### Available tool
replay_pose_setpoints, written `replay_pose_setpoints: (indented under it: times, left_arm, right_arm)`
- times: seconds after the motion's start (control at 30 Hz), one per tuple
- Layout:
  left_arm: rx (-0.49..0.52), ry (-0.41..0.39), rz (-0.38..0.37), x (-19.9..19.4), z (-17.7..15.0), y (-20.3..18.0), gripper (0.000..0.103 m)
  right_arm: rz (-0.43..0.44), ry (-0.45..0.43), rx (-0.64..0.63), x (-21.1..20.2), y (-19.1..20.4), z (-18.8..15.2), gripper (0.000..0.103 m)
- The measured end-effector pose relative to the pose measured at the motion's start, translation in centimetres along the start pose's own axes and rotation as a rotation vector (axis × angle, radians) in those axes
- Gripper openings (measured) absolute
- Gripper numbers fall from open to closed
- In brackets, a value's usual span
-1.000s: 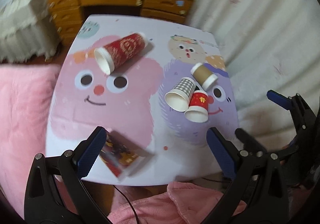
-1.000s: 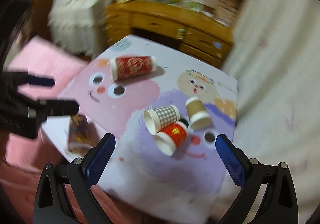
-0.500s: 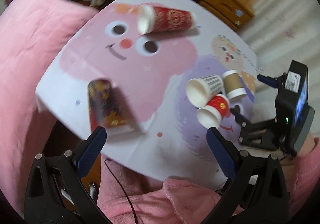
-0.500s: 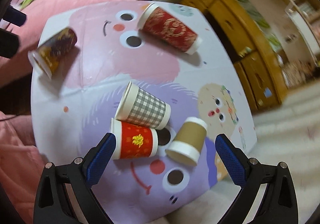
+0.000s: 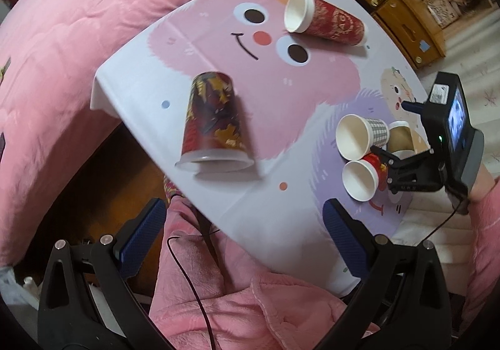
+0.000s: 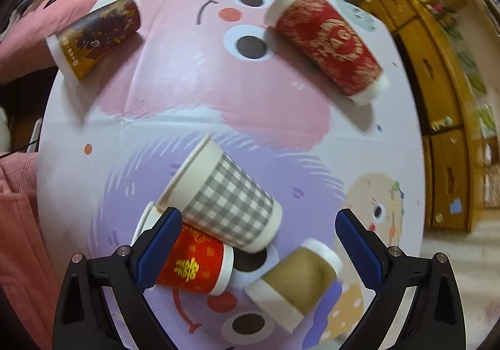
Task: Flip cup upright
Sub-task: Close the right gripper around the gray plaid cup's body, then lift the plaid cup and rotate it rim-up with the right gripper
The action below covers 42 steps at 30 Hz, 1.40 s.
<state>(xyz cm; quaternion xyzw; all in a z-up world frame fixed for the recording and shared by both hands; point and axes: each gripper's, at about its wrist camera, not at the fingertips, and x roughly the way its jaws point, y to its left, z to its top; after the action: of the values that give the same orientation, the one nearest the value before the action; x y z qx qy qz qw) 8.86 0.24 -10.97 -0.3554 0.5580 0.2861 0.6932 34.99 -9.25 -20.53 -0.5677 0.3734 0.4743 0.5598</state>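
Five paper cups lie on their sides on the counter (image 6: 93, 118), whose cloth is printed with cartoon faces, and none stands upright. The dark leaf-patterned cup (image 5: 215, 124) (image 6: 95, 37) rests close to the counter's near-left corner, its white rim pointing toward the near edge, with bare cloth on all sides of it. The large red-and-gold cup (image 5: 328, 21) (image 6: 328, 40) lies near the far edge, its open mouth empty and turned toward the counter's left side, well apart from the others. Near the right edge three smaller cups are bunched together — the grey checked cup (image 6: 225, 200) (image 5: 362, 135) leans across the small red cup (image 6: 193, 265) (image 5: 364, 178), touching it, and the tan cup (image 6: 297, 278) (image 5: 400, 135) lies just beside them. In the left wrist view the mouths of the checked and small red cups face the near edge and show plain white, empty insides. The right gripper (image 6: 256, 243) hovers low over this cluster with its blue fingers (image 6: 159, 243) spread wide and gripping nothing; one finger overlaps the red cup's rim in the view, the other sits to the outer side of the tan cup. The left gripper (image 5: 243, 237) hangs off the near edge above pink fabric, its fingers (image 5: 143, 237) likewise released and wide — the open middle of the counter lies ahead of it. A pink bed (image 5: 56, 62) borders the left edge, and a wooden dresser (image 6: 443, 81) stands beyond the far edge.
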Motion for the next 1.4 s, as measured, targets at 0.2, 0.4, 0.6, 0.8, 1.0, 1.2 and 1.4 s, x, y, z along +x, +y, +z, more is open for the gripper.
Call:
replay_pose_setpoints:
  times: [0.2, 0.4, 0.6, 0.8, 1.0, 1.2, 1.4]
  left_arm:
    - [-0.036, 0.005, 0.010, -0.1, -0.3, 0.9, 0.100]
    - [-0.049, 0.016, 0.007, 0.0, 0.2, 1.4, 0.099]
    - [-0.014, 0.001, -0.008, -0.6, 1.5, 1.4, 0.099]
    - [0.053, 0.008, -0.050, -0.7, 3.4, 1.6, 0.099]
    - [0.189, 0.014, -0.110, -1.3, 6.1, 1.8, 0.099]
    - [0.392, 0.068, -0.153, -1.8, 7.0, 2.6, 0.099]
    - [0.602, 0.112, -0.170, -1.3, 6.1, 3.5, 0.099]
  right_arm:
    - [0.045, 0.035, -0.087, 2.8, 0.0, 2.5, 0.100]
    - [0.069, 0.065, -0.081, 5.8, -0.6, 4.7, 0.086]
    - [0.087, 0.060, 0.002, 7.5, -2.3, 6.7, 0.071]
    - [0.074, -0.014, 0.137, 5.9, -3.8, 9.0, 0.070]
    - [0.112, -0.035, 0.550, 2.3, -6.1, 10.0, 0.070]
    - [0.323, -0.043, 1.170, -0.5, -4.9, 4.5, 0.070]
    - [0.447, -0.104, 1.556, -1.5, 3.1, -0.7, 0.070]
